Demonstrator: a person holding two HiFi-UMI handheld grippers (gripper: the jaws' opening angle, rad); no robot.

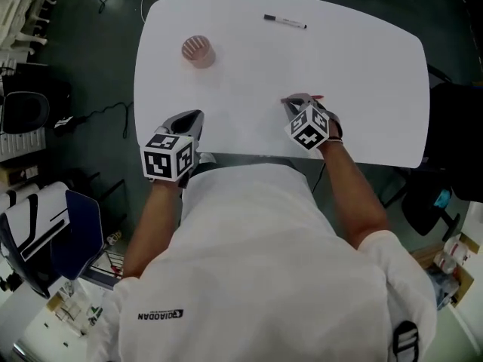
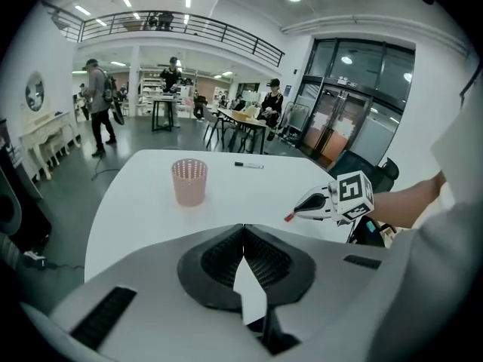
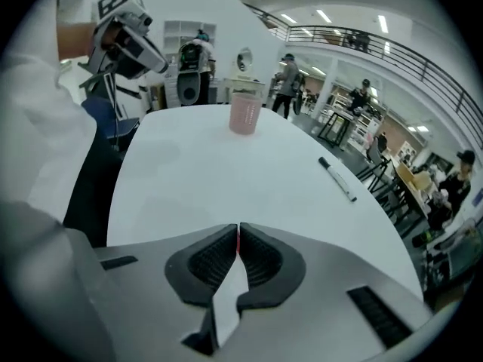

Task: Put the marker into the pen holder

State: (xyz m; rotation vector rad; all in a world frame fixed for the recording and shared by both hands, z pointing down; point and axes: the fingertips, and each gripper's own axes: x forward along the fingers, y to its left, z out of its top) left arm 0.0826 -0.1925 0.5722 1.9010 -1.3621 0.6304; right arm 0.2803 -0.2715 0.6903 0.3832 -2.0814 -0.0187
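Observation:
A black-and-white marker (image 1: 285,22) (image 2: 249,164) (image 3: 337,179) lies flat near the far edge of the white table (image 1: 362,89). The pink perforated pen holder (image 1: 198,51) (image 2: 189,181) (image 3: 244,113) stands upright at the far left, well apart from the marker. My left gripper (image 1: 198,115) (image 2: 243,228) hovers at the table's near left edge, its jaws together and empty. My right gripper (image 1: 290,100) (image 3: 238,228) is over the near middle of the table, jaws all but touching with a small red bit at their tips; nothing else is between them.
A black chair (image 1: 453,127) stands off the table's right side. Cables and furniture (image 1: 30,119) crowd the dark floor to the left. Several people and tables (image 2: 249,119) are far off in the hall behind.

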